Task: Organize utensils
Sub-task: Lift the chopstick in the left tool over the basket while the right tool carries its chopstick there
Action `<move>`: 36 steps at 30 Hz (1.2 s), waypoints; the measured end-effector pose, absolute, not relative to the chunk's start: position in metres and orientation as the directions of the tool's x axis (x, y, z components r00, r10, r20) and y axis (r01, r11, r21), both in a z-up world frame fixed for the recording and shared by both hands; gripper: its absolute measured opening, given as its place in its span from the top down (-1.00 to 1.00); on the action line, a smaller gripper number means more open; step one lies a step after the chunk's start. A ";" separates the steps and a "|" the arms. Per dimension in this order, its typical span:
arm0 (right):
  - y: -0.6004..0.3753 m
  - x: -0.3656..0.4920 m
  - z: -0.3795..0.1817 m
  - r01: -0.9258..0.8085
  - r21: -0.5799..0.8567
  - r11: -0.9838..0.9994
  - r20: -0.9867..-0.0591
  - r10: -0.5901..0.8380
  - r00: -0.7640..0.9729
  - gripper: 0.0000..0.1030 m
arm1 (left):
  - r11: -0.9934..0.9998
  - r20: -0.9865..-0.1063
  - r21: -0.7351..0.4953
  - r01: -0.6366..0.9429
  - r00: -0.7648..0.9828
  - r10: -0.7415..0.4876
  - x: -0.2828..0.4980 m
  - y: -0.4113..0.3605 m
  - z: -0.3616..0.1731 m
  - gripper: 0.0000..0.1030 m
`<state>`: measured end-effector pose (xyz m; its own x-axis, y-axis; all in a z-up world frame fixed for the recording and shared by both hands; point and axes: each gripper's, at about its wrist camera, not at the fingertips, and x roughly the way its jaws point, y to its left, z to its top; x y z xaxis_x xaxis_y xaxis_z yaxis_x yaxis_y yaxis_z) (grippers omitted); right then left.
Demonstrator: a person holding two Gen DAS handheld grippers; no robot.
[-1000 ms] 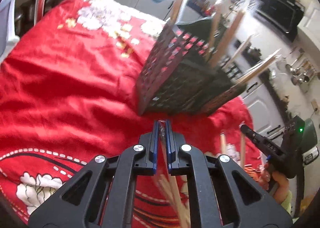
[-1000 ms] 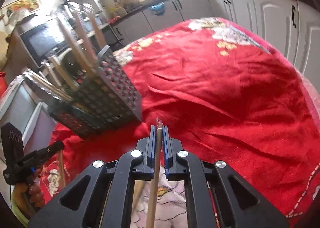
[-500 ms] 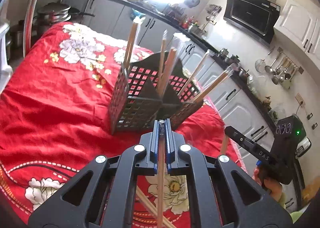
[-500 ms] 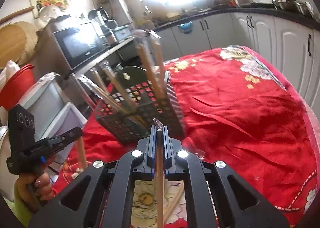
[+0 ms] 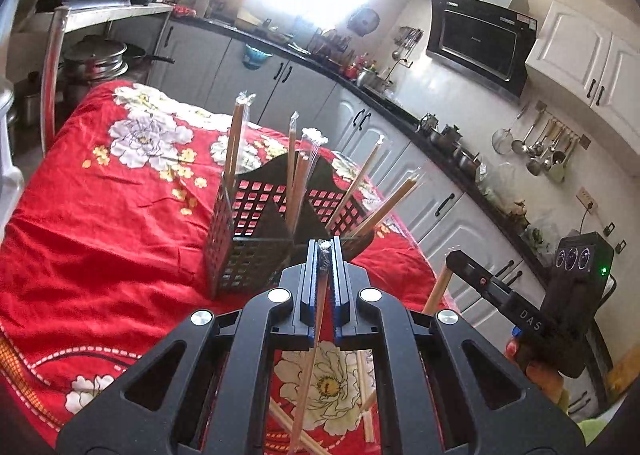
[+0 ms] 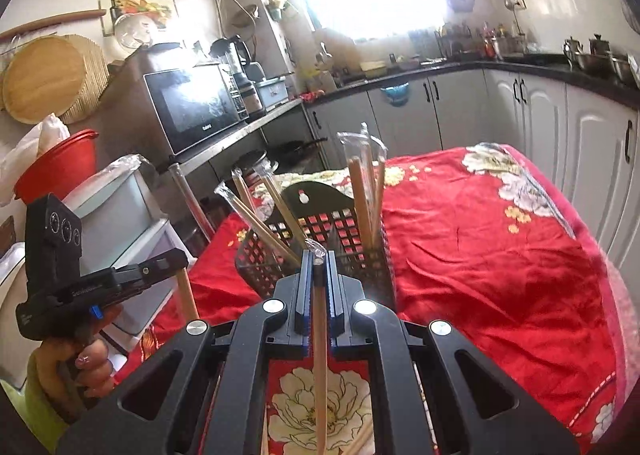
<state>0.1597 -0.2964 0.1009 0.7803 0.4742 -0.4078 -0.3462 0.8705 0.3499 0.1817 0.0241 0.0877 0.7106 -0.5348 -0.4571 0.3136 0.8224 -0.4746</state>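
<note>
My left gripper is shut on a plastic-wrapped chopstick that hangs down behind the fingers, above the table. Just ahead stands the black perforated utensil basket, with several wrapped chopsticks sticking up in its compartments. My right gripper is shut on another wooden chopstick, facing the same basket from the other side. Each view shows the other tool held by a hand: the right gripper with its chopstick, the left gripper with its chopstick.
A red flowered cloth covers the table. Loose chopsticks lie on it under my grippers. Grey cabinets run along the far right edge. A metal rack leg, pots, a microwave and a red bucket stand on the other side.
Both grippers have risen from the cloth, each carrying its chopstick, and both have tipped up. The basket now sits upright and lower in both views.
</note>
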 end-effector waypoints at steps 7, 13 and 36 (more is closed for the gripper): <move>-0.288 0.162 0.110 -0.365 0.335 0.869 -0.390 0.480 0.785 0.88 | 0.823 -0.436 -0.460 0.333 0.723 -0.536 0.183 0.021 0.101 0.95; -0.281 0.166 0.116 -0.379 0.332 0.864 -0.379 0.490 0.785 0.88 | 0.824 -0.421 -0.452 0.341 0.733 -0.534 0.188 0.021 0.109 0.95; -0.264 0.188 0.163 -0.429 0.287 0.857 -0.283 0.504 0.816 0.88 | 0.856 -0.316 -0.359 0.373 0.815 -0.487 0.204 0.033 0.179 0.95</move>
<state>0.1884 -0.2641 0.1626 0.8162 0.5036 -0.2833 -0.4287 0.8565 0.2872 0.2042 0.0327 0.1791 0.8145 -0.4868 -0.3157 0.3726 0.8560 -0.3585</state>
